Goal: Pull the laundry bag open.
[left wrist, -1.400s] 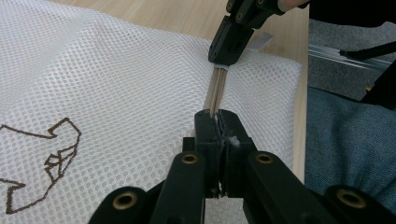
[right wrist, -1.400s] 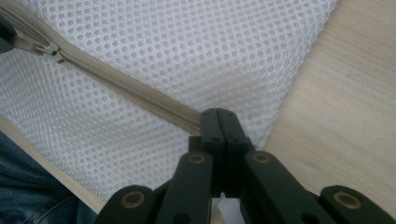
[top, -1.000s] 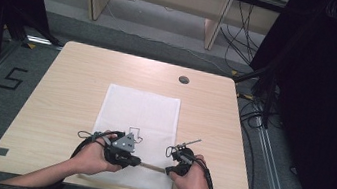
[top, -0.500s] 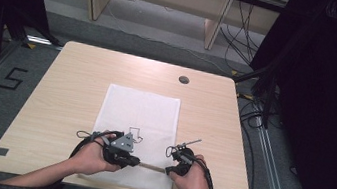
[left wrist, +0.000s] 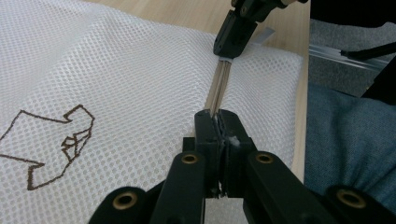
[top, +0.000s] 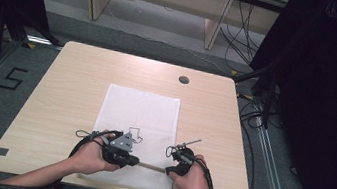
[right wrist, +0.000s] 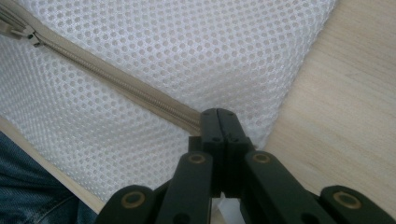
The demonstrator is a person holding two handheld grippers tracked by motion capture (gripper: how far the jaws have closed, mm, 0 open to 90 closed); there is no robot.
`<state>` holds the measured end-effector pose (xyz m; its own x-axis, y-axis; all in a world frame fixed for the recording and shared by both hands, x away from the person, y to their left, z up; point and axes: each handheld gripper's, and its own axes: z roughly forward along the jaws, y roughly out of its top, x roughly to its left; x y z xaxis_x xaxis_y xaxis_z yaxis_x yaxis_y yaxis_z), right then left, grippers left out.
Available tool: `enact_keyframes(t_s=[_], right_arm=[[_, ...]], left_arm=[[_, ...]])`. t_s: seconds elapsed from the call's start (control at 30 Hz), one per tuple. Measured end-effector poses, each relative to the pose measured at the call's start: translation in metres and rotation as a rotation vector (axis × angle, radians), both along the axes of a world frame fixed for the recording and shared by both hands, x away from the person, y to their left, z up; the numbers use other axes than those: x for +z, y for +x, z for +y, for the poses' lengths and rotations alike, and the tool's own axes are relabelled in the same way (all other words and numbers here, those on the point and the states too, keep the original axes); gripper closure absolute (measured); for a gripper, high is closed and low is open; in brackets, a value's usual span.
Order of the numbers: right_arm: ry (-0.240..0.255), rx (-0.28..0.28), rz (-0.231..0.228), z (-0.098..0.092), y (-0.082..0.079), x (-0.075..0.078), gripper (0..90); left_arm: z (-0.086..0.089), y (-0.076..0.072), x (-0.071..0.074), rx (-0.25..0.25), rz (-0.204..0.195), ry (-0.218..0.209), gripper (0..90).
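Both claws pinch the beige zipper band [right wrist: 116, 84] of the white mesh laundry bag [top: 140, 115] lying on the light wooden table [top: 67, 84]: the left gripper [left wrist: 218, 122] clamps one end, the right gripper [right wrist: 218, 117] the other, jaws pressed tight with the band stretched between them. To work the zip well, I judge the band should stay taut and straight, with one claw anchoring while the other finds the small slider [right wrist: 29, 33], which sits up the band away from the right claw
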<state>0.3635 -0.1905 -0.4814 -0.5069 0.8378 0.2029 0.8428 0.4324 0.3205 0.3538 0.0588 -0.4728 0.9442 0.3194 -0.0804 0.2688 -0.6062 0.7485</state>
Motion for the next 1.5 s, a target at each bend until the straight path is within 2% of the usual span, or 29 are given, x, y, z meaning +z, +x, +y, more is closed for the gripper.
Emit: enact_keyframes(t_s=[0.23,0.3,0.4,0.47,0.5,0.6,0.63,0.67,0.7,0.77,0.8,0.87,1.17,1.33,1.37,1.5], right_arm=[[0.0,0.013,-0.008,0.0,0.001,0.0,90.0],[-0.001,0.0,0.0,0.0,0.0,0.0,90.0],[-0.003,0.017,-0.013,-0.001,0.001,0.0,90.0],[0.0,0.009,-0.007,0.0,0.0,0.0,90.0],[0.001,0.0,-0.001,0.0,0.0,0.0,90.0],[0.002,0.0,0.0,0.0,0.0,0.0,90.0],[0.002,-0.002,0.002,0.0,0.0,0.0,90.0],[0.0,-0.005,-0.001,0.0,0.0,0.0,90.0],[-0.003,-0.005,-0.001,0.0,0.0,0.0,90.0],[0.002,0.0,0.0,0.0,0.0,0.0,90.0],[0.002,0.0,0.0,0.0,0.0,0.0,90.0],[0.0,-0.002,0.001,0.0,0.0,0.0,90.0],[0.003,0.0,0.001,0.0,0.0,0.0,90.0],[-0.003,-0.004,-0.003,0.0,0.0,0.0,90.0],[-0.002,-0.005,-0.003,0.0,0.0,0.0,90.0],[0.002,-0.001,0.001,0.0,0.0,0.0,90.0]], left_arm=[[0.008,-0.001,-0.001,0.014,0.009,-0.006,87.5],[0.009,-0.001,-0.001,0.015,0.011,-0.008,87.4],[0.009,-0.001,-0.001,0.015,0.011,-0.009,87.4],[0.009,0.001,0.0,0.002,-0.003,-0.005,87.4],[0.01,0.0,0.0,0.018,0.011,-0.009,87.4],[0.01,0.0,0.0,0.025,0.012,-0.014,87.4],[0.011,0.001,0.0,0.009,0.0,-0.013,87.4],[0.012,0.0,0.0,0.024,0.015,-0.018,87.4],[0.014,0.0,0.0,0.024,0.009,-0.01,87.4],[0.015,-0.001,-0.001,0.031,0.017,-0.02,87.4],[0.017,0.0,0.0,0.018,0.0,-0.014,87.4],[0.017,-0.001,0.0,0.034,0.013,-0.016,87.4],[0.018,-0.001,0.0,0.033,0.019,-0.023,87.4],[0.02,0.0,0.001,0.021,0.005,-0.015,87.4],[0.02,-0.002,0.0,0.038,0.019,-0.017,87.4],[0.025,-0.001,0.0,0.045,0.016,-0.022,87.4]])
